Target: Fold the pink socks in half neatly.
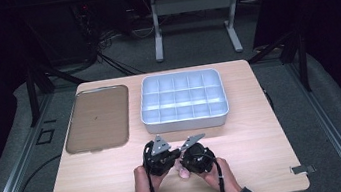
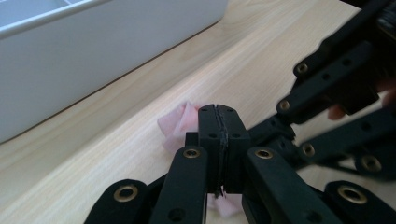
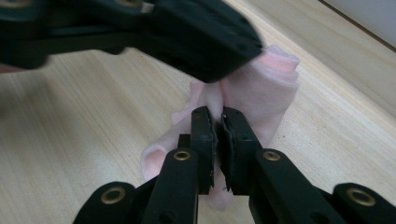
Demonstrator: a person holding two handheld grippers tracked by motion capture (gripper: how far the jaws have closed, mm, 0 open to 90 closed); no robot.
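Observation:
A small pink cloth [image 3: 264,88] hangs bunched just above the wooden table [image 1: 95,187], near its front middle. My right gripper [image 3: 217,123] is shut on a fold of it, and pink fabric shows between its pads. My left gripper [image 2: 218,119] is shut too, with the pink cloth [image 2: 180,122] pinched in its jaws and spilling out behind and below them. In the high view the left gripper [image 1: 166,158] and the right gripper [image 1: 187,162] sit close together, tips almost meeting, each held by a hand. The left gripper's black body [image 3: 187,32] crosses the top of the right gripper view.
A white tray [image 1: 185,121] divided into several compartments stands at the table's far middle, a short way beyond the grippers; its wall [image 2: 93,51] is close in the left gripper view. A flat brown tray [image 1: 97,119] lies at the far left.

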